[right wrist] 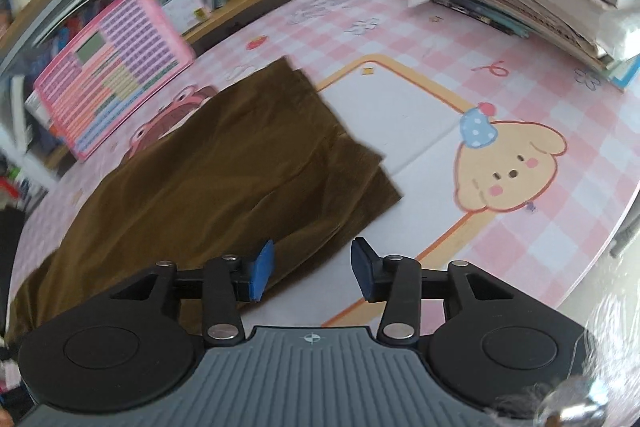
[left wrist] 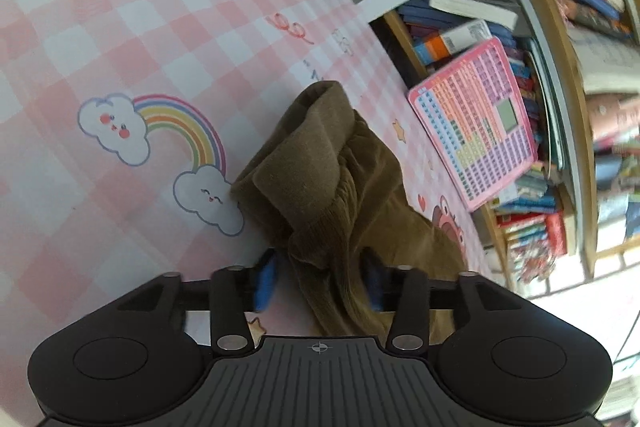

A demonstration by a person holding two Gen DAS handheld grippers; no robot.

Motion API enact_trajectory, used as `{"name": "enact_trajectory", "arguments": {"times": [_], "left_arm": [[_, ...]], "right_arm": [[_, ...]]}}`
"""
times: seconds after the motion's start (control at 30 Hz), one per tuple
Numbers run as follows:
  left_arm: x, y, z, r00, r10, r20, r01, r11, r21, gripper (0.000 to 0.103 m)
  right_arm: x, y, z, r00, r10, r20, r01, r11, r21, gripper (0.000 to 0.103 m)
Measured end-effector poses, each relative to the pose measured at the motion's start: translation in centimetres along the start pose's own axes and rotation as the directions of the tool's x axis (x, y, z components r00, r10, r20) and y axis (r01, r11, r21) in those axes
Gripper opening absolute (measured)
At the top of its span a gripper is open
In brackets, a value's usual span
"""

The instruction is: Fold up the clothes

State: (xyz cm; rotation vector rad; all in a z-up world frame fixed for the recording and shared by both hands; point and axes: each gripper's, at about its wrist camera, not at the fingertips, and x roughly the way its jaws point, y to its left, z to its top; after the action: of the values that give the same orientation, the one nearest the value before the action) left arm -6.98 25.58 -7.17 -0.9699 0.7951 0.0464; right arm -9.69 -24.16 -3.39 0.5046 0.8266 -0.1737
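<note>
Blue-padded fingers (left wrist: 264,277) of the left gripper (left wrist: 320,277) stood spread, a bunched waistband of the brown trousers (left wrist: 320,163) rising between them toward twelve o'clock, unpinched. Across the pink checked mat (left wrist: 120,27), the right gripper (right wrist: 312,273) was spread too, nothing between its pads; the trouser legs (right wrist: 240,163) lay flat from eight to twelve o'clock, beside a pink chart (right wrist: 108,75). Smoothing the crumpled waistband flat before the next fold would likely give a neater result.
</note>
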Motion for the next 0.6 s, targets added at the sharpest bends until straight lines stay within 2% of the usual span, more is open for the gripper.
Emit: {"name": "enact_trajectory", "arguments": {"times": [0.13, 0.23, 0.43, 0.53, 0.6], "left_arm": [[-0.9, -0.6, -0.9, 1.000, 0.023, -0.001, -0.023, 0.996, 0.082, 0.049], [-1.7, -1.1, -1.6, 0.999, 0.041, 0.011, -0.042, 0.991, 0.128, 0.049], [-2.5, -2.1, -2.9, 0.998, 0.060, 0.018, -0.063, 0.976, 0.206, 0.051], [-2.2, -1.9, -3.0, 0.998, 0.060, 0.000, -0.059, 0.979, 0.196, 0.055], [-1.9, -1.4, -2.8, 0.999, 0.032, -0.016, -0.030, 0.990, 0.141, 0.057]], "right_arm": [[-0.7, 2.1, -1.3, 1.000, 0.003, 0.010, -0.002, 0.997, -0.071, 0.048], [-1.1, 3.8, -2.2, 1.000, 0.003, 0.021, 0.000, 0.991, -0.133, 0.056], [-1.5, 7.5, -4.7, 1.000, 0.006, 0.025, 0.002, 0.956, -0.294, 0.067], [-1.4, 9.4, -5.7, 1.000, 0.014, 0.023, -0.004, 0.925, -0.379, 0.069], [-1.1, 10.8, -6.1, 0.999, 0.026, 0.028, -0.011, 0.902, -0.432, 0.069]]}}
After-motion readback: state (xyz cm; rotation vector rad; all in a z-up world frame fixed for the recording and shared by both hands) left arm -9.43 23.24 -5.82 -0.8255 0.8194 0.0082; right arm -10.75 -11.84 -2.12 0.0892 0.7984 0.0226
